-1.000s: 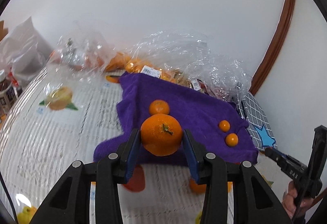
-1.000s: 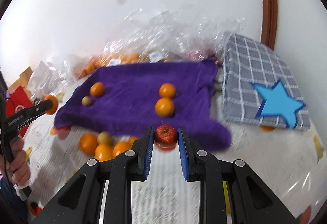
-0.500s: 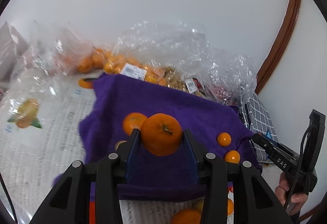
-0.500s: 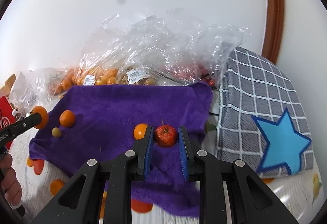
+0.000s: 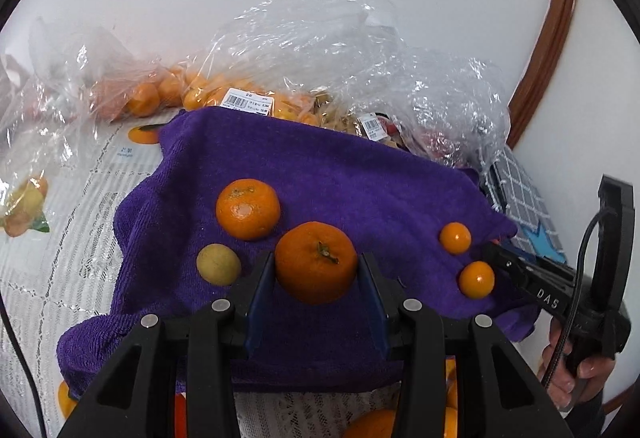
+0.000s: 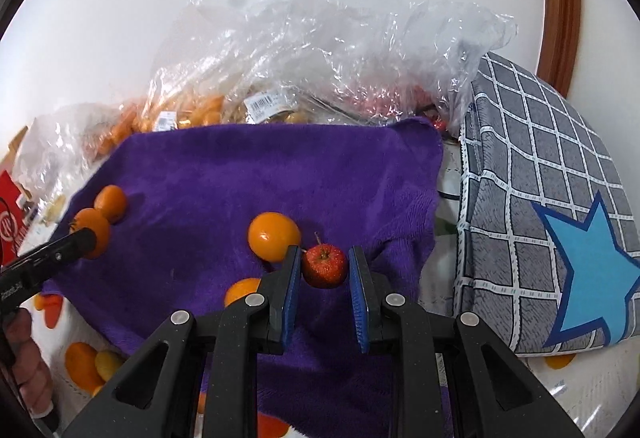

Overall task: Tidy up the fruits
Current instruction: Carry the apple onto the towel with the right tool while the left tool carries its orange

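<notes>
A purple towel (image 5: 340, 174) lies spread over the lace-patterned table cover (image 5: 60, 238), and everything else sits in relation to it. Along the towel's far edge is a heap of crumpled clear plastic bags (image 6: 320, 50) with orange fruit and price labels showing through. Off the towel's right side rests a grey checked cushion (image 6: 540, 166) with a blue star (image 6: 592, 270) on it.

Over the near half of the towel, the left gripper (image 5: 316, 290) is closed on a large tangerine (image 5: 316, 262), stem side up, its blue pads pressed against both sides. Just beyond it on the towel sits a second tangerine (image 5: 248, 209), and beside that, nearer the towel's left edge, a small yellow-green fruit (image 5: 218, 264).

Toward the towel's right edge, the right gripper (image 6: 324, 292) has a small red apple (image 6: 324, 266) between its pads; the left pad touches it, but I cannot tell whether the right one does. Two small round orange fruits lie there on the towel: one (image 5: 455, 237) farther in, the other (image 5: 476, 279) close to the gripper's tip. More orange fruit (image 6: 82, 366) lies on the table cover off the towel's near-left corner.
</notes>
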A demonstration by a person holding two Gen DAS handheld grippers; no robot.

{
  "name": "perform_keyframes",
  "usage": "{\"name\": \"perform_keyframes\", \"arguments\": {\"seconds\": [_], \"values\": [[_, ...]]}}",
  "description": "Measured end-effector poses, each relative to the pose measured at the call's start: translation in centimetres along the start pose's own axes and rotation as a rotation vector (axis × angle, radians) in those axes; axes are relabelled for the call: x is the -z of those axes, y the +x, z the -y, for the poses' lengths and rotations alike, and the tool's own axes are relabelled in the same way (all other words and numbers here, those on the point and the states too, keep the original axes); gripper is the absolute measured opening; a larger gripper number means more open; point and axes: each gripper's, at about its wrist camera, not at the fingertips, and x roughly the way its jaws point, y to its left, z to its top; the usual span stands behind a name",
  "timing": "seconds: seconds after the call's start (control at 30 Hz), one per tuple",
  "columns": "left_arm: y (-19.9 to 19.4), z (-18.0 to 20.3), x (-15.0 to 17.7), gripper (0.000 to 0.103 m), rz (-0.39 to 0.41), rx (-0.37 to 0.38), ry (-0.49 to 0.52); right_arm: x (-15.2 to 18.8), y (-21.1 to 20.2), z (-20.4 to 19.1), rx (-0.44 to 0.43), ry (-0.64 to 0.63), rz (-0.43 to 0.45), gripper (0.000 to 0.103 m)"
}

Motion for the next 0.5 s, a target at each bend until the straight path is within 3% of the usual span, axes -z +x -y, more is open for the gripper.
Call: {"name": "perform_keyframes", "arguments": {"seconds": [0.4, 0.43, 0.5], "values": [[0.55, 0.43, 0.09, 0.040, -0.017, -0.027, 0.039, 0.19, 0.96, 0.05, -0.017, 0.009, -0.022, 0.025], [0.56, 0.42, 0.09, 0.040, -0.017, -0.027, 0.040, 0.16, 0.91, 0.00, -0.014, 0.007, -0.020, 0.026], [0.62, 0.44, 0.10, 0.041, -0.018, -0.030, 0.044, 0.07, 0.81, -0.06, -0.008, 0.005, -0.016, 0.038]]}}
